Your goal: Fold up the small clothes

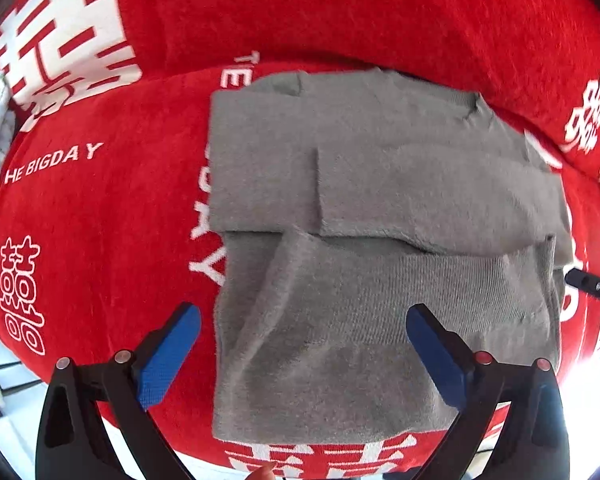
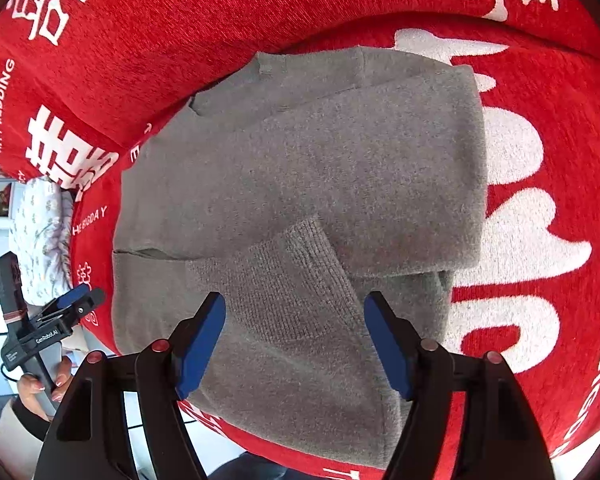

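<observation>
On the red cushion with white lettering lies the grey sweater, partly folded, its sleeves laid across the body. Above its near hem, the left gripper hangs with fingers apart and empty, and the right gripper is likewise spread, holding nothing.
</observation>
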Action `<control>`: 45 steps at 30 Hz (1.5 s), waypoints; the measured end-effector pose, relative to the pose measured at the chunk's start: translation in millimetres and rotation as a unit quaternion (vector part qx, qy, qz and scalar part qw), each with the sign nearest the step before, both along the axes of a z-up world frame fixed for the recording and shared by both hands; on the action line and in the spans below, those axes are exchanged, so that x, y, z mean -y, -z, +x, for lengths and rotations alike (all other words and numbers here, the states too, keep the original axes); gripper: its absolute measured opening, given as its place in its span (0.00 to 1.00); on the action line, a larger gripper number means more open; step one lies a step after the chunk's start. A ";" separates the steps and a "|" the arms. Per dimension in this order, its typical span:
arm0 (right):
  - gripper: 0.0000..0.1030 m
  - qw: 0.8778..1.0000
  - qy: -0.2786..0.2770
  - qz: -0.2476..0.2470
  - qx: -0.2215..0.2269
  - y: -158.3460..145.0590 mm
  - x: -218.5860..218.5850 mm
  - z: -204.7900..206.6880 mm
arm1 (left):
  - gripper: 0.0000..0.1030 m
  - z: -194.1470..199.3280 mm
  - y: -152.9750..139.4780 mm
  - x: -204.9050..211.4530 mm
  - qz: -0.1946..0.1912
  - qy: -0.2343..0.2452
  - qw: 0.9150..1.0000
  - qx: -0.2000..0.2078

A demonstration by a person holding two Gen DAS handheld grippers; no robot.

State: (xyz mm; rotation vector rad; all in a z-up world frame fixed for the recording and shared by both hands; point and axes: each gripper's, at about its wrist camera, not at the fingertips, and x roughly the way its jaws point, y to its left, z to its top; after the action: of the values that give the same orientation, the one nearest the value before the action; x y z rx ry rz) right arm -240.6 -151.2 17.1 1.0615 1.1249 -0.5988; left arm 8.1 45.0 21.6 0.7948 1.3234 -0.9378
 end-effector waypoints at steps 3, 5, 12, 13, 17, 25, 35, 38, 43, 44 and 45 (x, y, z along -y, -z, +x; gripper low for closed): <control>0.73 1.000 -0.005 0.007 -0.006 2.9 2.5 -2.7 | 1.00 -6.0 8.2 4.1 0.020 0.001 1.000 -0.001; 0.73 1.000 -0.006 0.014 -0.007 5.9 4.2 -5.1 | 1.00 -7.6 10.7 5.7 0.026 -0.001 1.000 0.002; 0.73 1.000 -0.005 0.023 -0.016 14.3 6.7 -9.0 | 1.00 -7.6 24.2 10.5 0.036 0.005 0.999 0.004; 0.73 1.000 -0.005 0.022 -0.016 14.9 6.3 -8.7 | 1.00 -6.5 26.2 10.9 0.036 0.006 0.999 0.001; 0.73 1.000 -0.008 0.018 -0.022 17.9 1.1 -4.9 | 1.00 -1.4 33.0 12.3 0.033 0.021 0.999 -0.006; 0.73 0.999 -0.004 -0.006 -0.050 28.2 -6.9 4.3 | 1.00 9.9 61.6 16.2 0.051 0.073 0.996 -0.019; 0.05 0.994 -0.045 -0.029 -0.097 32.1 -19.1 20.9 | 0.32 15.2 64.2 24.1 0.038 0.087 0.994 -0.053; 0.06 0.994 -0.050 -0.036 -0.087 20.8 -26.5 21.7 | 0.10 19.3 55.1 22.3 0.028 0.091 0.994 -0.059; 0.06 0.996 -0.043 -0.055 -0.048 -23.1 -37.0 17.2 | 0.10 28.6 16.2 9.0 -0.010 0.101 0.992 -0.072; 0.06 0.996 -0.040 -0.063 -0.040 -35.7 -36.2 16.8 | 0.10 30.4 6.6 8.1 -0.017 0.103 0.992 -0.074; 0.06 0.996 -0.037 -0.073 -0.033 -47.6 -34.1 17.2 | 0.10 33.3 -2.3 8.0 -0.025 0.105 0.991 -0.074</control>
State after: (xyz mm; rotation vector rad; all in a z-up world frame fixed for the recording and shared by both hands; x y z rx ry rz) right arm -223.4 -117.1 64.8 0.8756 1.1547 -0.6506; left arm 41.4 37.0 23.9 0.8498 1.3553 -1.2119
